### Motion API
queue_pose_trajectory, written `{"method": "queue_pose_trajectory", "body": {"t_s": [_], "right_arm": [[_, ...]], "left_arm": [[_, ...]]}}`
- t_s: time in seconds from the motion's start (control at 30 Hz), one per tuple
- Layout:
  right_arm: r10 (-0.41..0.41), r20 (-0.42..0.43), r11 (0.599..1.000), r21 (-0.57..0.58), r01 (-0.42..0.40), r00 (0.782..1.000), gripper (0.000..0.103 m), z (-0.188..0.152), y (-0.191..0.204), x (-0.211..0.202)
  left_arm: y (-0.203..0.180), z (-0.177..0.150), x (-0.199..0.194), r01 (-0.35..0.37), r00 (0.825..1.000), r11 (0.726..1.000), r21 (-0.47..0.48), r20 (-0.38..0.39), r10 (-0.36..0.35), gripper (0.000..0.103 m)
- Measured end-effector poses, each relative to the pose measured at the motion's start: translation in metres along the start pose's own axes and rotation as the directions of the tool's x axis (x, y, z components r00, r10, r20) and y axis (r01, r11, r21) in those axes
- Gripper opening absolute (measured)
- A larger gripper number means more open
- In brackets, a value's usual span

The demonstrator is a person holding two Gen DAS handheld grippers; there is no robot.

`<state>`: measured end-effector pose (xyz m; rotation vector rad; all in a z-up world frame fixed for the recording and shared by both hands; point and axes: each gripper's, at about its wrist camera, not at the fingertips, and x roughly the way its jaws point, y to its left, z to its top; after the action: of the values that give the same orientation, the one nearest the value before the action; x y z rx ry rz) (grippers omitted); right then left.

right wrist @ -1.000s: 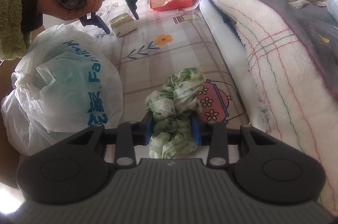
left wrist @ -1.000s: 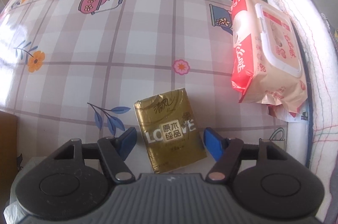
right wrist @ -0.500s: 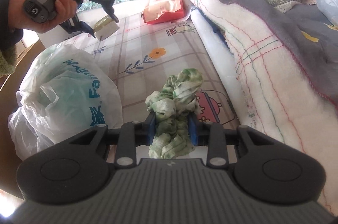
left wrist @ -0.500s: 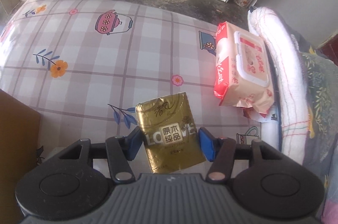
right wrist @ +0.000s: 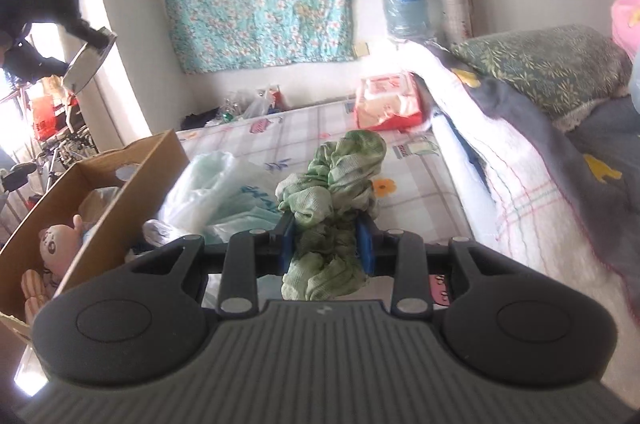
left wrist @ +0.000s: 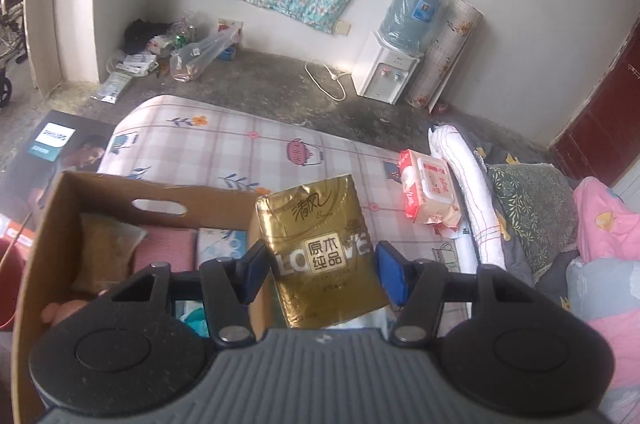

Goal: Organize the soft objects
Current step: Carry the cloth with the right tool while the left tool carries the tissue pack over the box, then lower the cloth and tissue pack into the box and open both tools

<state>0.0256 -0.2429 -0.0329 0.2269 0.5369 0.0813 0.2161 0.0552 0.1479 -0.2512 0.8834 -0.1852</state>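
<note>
I'm gripping the glossy gold tissue pack (left wrist: 324, 256) in my left claw (left wrist: 322, 274), its long axis pointing away, above the cardboard box (left wrist: 48, 216). My right claw (right wrist: 326, 244) is pinching the crumpled green cloth (right wrist: 332, 184) over the bed (right wrist: 420, 184), bunched upward.

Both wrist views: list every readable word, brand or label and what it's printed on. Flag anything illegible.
"清风", "LOVE" and "原木纯品": gold tissue pack in the left tongs.
"PHILIPS": dark box on the floor beyond the cardboard box.
Red script on the wet-wipes pack: too blurred to read.
Blue lettering on the white plastic bag: mostly hidden, unreadable.
Label on the water-cooler bottle: too small.
Green cloth in the right tongs: no text.
</note>
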Motion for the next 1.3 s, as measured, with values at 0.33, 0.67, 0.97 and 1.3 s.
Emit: {"method": "queue_pose_trajectory", "body": {"t_s": [0.33,0.67,0.97,1.3], "right_arm": [[0.314,-0.032,0.938,-0.142,-0.315,0.949,0.031,0.034,0.121,-0.020],[0.380,-0.168,0.887,-0.213,-0.409,0.910,0.032,0.031,0.217,-0.012],[0.339,-0.207,0.891,-0.242,-0.384,0.918,0.034,0.038,0.244,0.004],[0.355,-0.338,0.851,-0.268,-0.451,0.871,0.037,0.038,0.278,0.039]], "left_arm": [[0.130,-0.101,-0.040,-0.015,0.994,0.989,-0.146,-0.110,-0.001,0.059],[0.201,-0.162,0.036,-0.039,0.939,0.946,-0.323,-0.336,-0.076,0.059],[0.219,-0.178,0.062,-0.104,0.893,0.940,-0.324,-0.447,-0.055,0.061],[0.222,-0.167,0.030,-0.035,0.948,0.938,-0.345,-0.309,-0.079,0.070]]}}
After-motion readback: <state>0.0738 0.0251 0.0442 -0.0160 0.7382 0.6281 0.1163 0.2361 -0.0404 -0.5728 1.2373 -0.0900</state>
